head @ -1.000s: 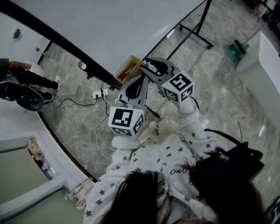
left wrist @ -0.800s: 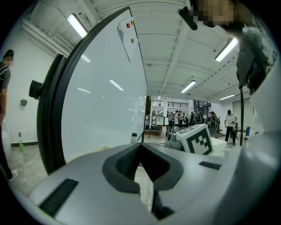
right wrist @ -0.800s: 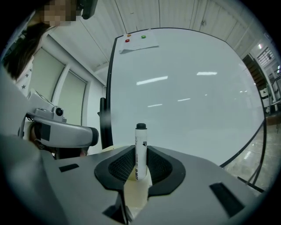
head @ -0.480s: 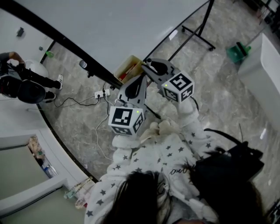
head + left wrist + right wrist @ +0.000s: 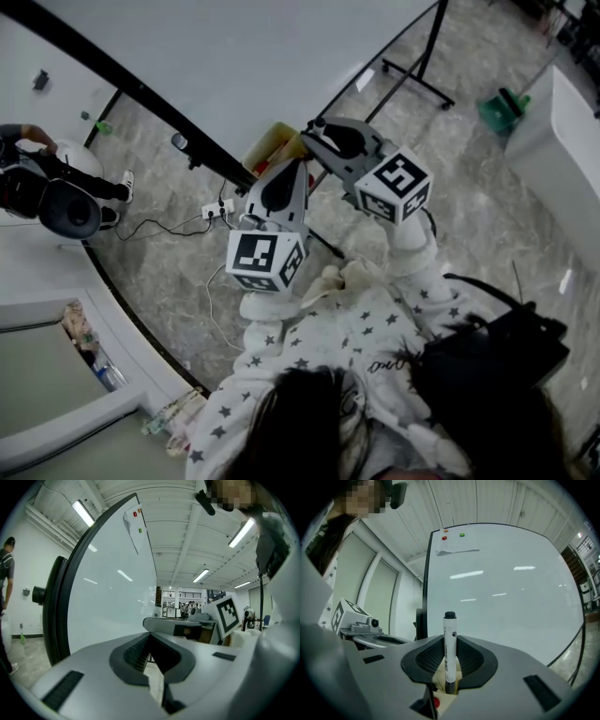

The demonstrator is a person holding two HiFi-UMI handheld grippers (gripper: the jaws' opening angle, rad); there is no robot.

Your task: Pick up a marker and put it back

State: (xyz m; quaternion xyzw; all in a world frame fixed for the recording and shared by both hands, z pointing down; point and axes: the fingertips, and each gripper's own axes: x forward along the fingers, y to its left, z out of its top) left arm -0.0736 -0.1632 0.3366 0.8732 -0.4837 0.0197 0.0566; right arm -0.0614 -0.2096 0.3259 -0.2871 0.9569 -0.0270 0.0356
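In the right gripper view a white marker [image 5: 449, 625] with a black cap stands upright between the pads of my right gripper [image 5: 450, 641], which is shut on it. Under the jaws I see the yellow box [image 5: 440, 677] with something red [image 5: 436, 702] in it. In the head view the right gripper [image 5: 317, 133] reaches over that yellow box [image 5: 270, 148] at the whiteboard's [image 5: 234, 56] lower edge. My left gripper [image 5: 292, 169] points at the same spot from below. Its jaws [image 5: 150, 635] meet at the tips with nothing between them.
The whiteboard's black stand legs [image 5: 412, 75] spread over the marble floor. A power strip with cables [image 5: 214, 203] lies below the board. A person [image 5: 47, 183] is at the far left. A green thing [image 5: 502, 108] and a white counter [image 5: 562, 141] are at right.
The right gripper's cube has shifted a little to the right and looks nearer. The left gripper's cube has drifted slightly left. The person at the left has moved.
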